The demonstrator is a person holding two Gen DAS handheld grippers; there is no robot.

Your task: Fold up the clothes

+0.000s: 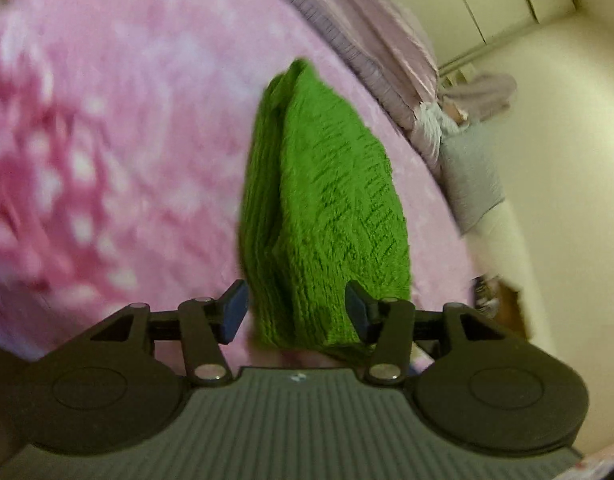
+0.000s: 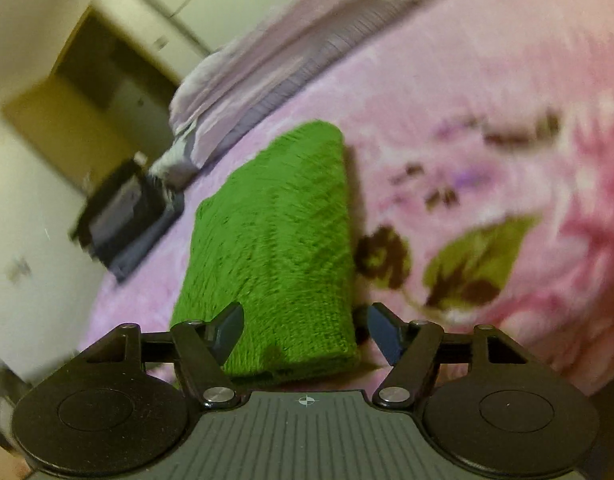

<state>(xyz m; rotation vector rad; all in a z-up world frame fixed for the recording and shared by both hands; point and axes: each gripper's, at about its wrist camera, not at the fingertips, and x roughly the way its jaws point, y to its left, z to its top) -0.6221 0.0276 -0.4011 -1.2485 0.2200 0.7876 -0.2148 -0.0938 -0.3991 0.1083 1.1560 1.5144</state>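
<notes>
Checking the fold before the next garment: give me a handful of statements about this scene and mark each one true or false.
1. The folded green knitted garment lies on a pink flowered blanket. True.
2. The right gripper is clamped shut on the garment. False: its jaws stand apart, and the pad on the right of the picture is clear of the knit.
3. The left gripper has its jaws open, with the garment's near end between them. True.
4. The garment is spread out flat in a single layer. False: the left wrist view shows stacked layers along its edge.
5. The blanket is plain white. False: it is pink with a flower and leaf print.
</notes>
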